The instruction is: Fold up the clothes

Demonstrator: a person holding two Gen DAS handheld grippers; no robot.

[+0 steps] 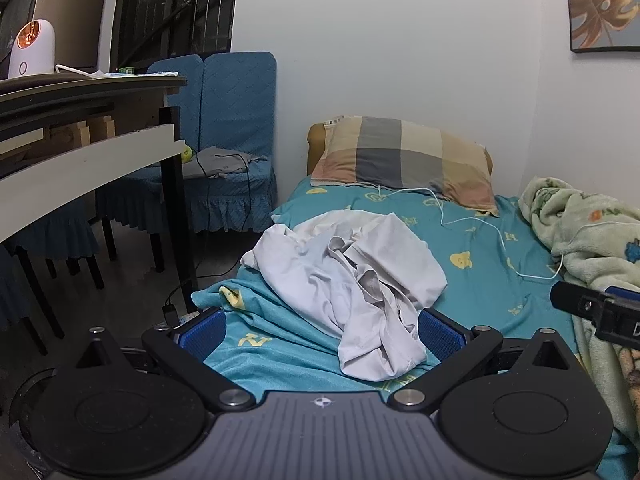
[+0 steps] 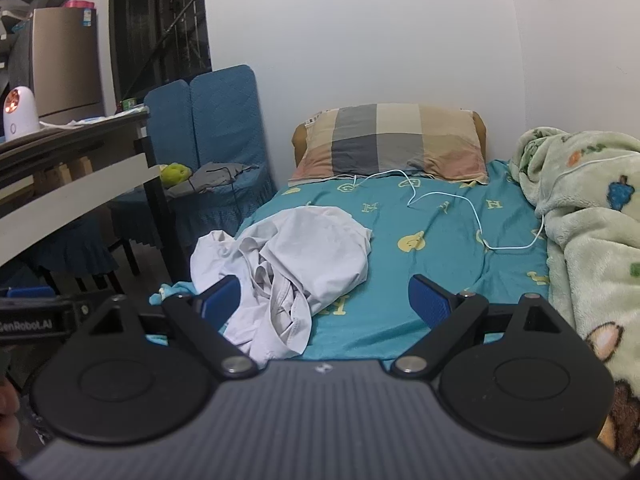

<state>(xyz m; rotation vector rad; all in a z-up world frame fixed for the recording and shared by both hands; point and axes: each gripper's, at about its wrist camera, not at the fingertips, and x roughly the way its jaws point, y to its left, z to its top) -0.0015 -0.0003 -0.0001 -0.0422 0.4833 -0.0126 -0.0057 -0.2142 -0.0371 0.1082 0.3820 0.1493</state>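
White crumpled garment [image 1: 352, 276] lies just ahead of both wide-open, empty grippers, left gripper [image 1: 322, 330] and right gripper [image 2: 326, 300].

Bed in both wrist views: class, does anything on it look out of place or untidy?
Yes. A crumpled pale grey garment lies heaped at the teal sheet's left edge, partly overhanging, and a loose white cable trails across the sheet from the checked pillow.
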